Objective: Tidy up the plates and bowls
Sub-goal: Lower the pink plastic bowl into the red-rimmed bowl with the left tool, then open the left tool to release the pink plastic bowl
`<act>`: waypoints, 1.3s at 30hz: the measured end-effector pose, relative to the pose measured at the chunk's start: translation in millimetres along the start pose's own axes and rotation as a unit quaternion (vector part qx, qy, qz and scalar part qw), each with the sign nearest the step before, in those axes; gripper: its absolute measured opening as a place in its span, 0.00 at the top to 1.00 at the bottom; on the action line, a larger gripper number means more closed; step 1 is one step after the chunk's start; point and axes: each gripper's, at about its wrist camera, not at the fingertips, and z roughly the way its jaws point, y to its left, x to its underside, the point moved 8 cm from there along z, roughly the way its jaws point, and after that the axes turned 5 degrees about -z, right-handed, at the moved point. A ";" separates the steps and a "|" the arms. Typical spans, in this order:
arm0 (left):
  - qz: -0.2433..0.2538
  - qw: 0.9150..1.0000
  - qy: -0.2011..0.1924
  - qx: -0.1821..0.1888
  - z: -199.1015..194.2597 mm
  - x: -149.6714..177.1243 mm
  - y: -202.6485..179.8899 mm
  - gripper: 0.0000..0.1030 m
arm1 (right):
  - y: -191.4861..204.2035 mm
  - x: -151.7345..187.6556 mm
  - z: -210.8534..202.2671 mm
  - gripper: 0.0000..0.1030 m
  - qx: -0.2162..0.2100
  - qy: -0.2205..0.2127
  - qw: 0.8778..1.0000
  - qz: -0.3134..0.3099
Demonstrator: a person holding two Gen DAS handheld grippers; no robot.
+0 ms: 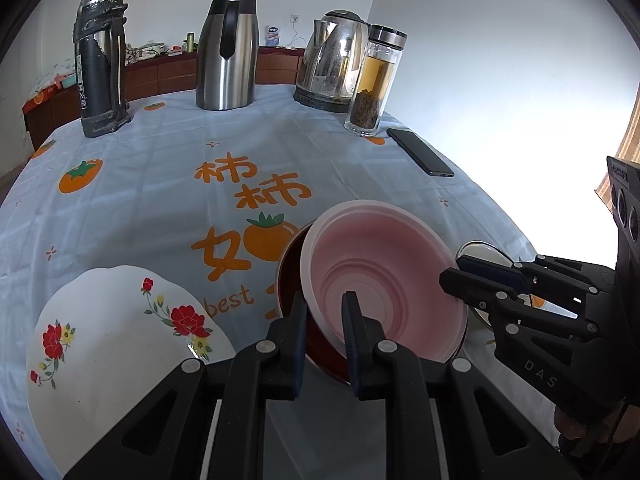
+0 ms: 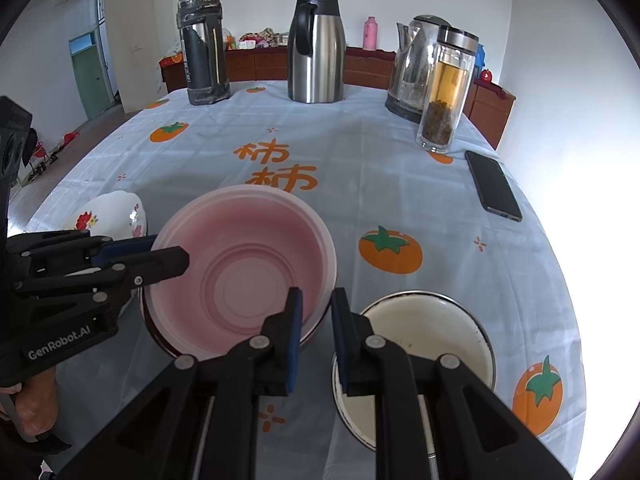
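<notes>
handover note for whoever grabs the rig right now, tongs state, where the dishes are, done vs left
Left tongs: shut on the near-left rim of the pink bowl.
Right tongs: shut on the pink bowl's right rim; both hold it, tilted.
Pink bowl sits in or just over a dark red bowl; seating unclear.
White enamel bowl stands alone to the right, on the tablecloth.
Floral white bowl is on the left, apparently upside down.
Done: pink bowl brought onto the red one.
Left: release, then gather the enamel and floral bowls.
</notes>
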 end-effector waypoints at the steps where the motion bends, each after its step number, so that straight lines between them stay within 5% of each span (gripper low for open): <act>1: 0.000 1.000 0.000 0.000 0.1 0.2 0.3 0.82 | -1.0 -0.4 0.8 0.85 0.000 0.000 1.000 0.000; 18: -0.020 0.999 0.011 0.029 -0.6 0.8 3.4 0.82 | 0.6 -3.6 5.3 0.83 -0.005 0.013 1.000 -0.008; 39: -0.009 1.000 0.005 0.022 -1.6 1.3 4.0 0.78 | 7.4 0.1 9.1 0.78 -0.017 0.021 0.999 -0.018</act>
